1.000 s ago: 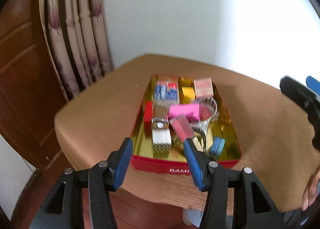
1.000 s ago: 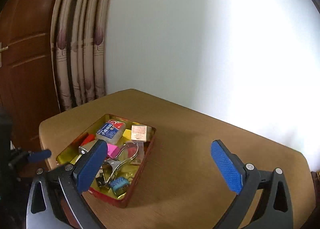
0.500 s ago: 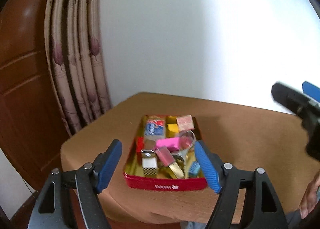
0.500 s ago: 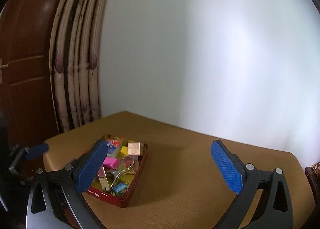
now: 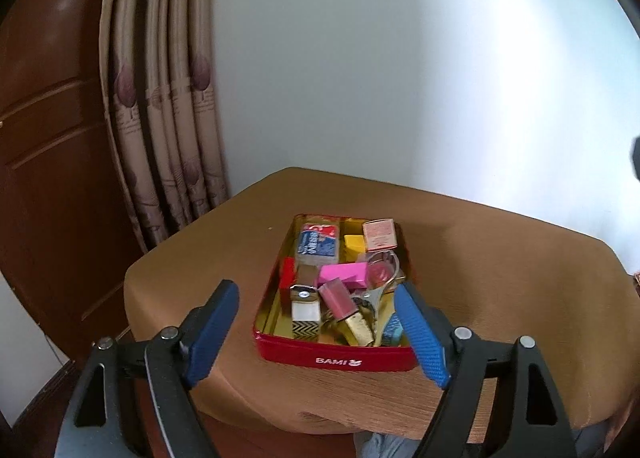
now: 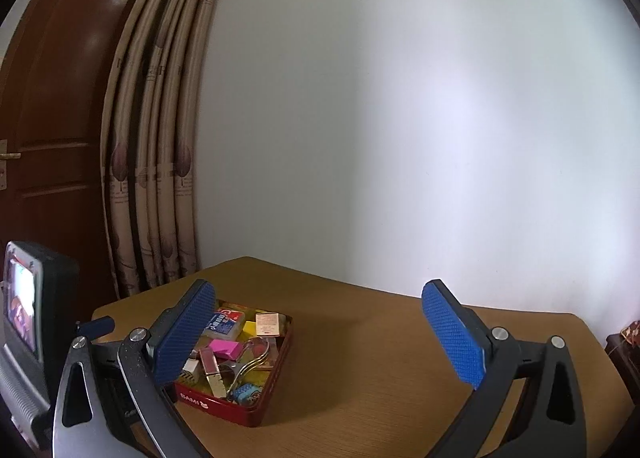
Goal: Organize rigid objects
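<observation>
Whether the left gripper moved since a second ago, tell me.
Yes. The left gripper has backed away from the red tin on the table: the tin looks smaller and farther, with more wall showing.

the red tin (image 5: 336, 358) carries the white word "bami" on its front wall, and the same word shows in the right wrist view on the tin's side (image 6: 192, 399). the blue and white box (image 5: 318, 244) and the pale pink box (image 5: 379, 234) inside have print too small to read.
</observation>
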